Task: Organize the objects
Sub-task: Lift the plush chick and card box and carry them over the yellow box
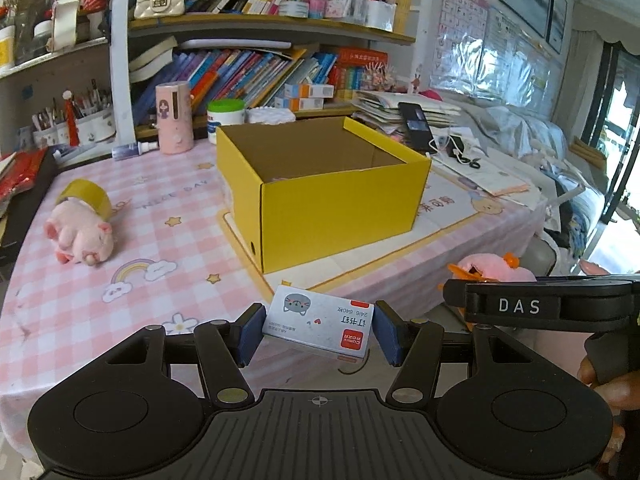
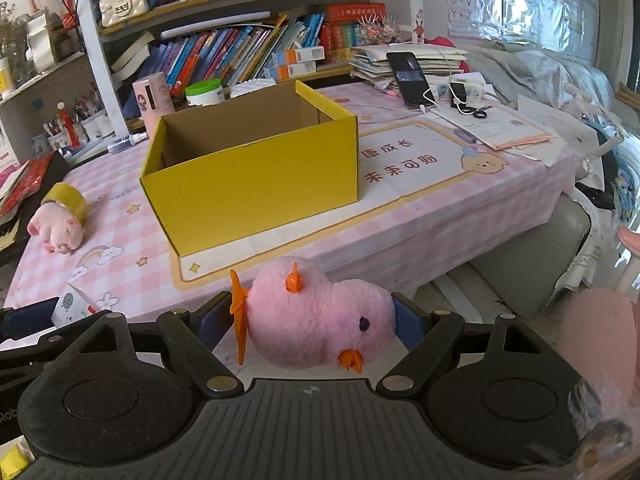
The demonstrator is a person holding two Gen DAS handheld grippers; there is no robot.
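Halfway point: both claws loaded, box yet to be filled

Left claw is closed across a small white staple box with a grey cat face and red label, its blue pads pressing the two short ends, and it holds the carton low at the near edge of the pink checked tabletop. Right claw is clamped on a pink plush chick with orange beak and feet, the toy lying sideways between the pads, also at the near edge and short of the box.

The open yellow cardboard box stands on a cream printed mat in the middle of the tabletop. What the views show of its interior is bare brown card (the floor is mostly hidden behind the front wall, so I cannot tell whether anything already lies inside).

Two things are still loose on the left side, well apart from the box: a pink plush pig and, touching its back, a roll of yellowish packing tape.

My judgement: the picking-up of two items is done, neither has been dropped in yet, and the pig and tape remain to be gathered afterwards.
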